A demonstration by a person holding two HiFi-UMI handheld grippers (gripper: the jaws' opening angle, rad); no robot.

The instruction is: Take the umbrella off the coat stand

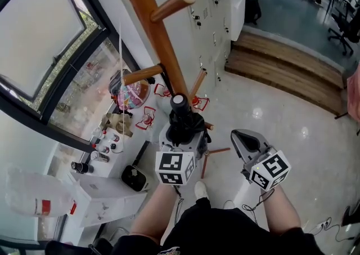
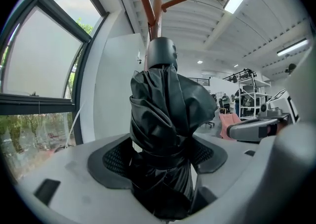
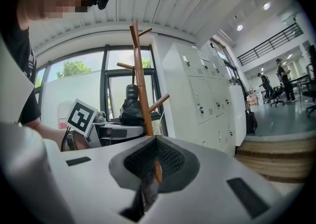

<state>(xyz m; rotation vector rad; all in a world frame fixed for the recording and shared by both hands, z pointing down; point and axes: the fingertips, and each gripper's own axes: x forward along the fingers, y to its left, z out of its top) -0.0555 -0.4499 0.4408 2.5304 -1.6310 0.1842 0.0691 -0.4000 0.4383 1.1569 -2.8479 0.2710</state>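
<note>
Folded black umbrella sits at frame centre in head view, upright, cap up, just beside the coat stand pole; can't tell if any strap is hooked on a peg. Left hand-held gripper is clamped on the bundled canopy at its strap band, approx mid-length. Right hand-held gripper, lower right in head view, has jaws together w/ nothing between. Umbrella looks light; fabric is soft and slick over stiff ribs, so the bundled middle is prob the firmest place to take hold.
</note>
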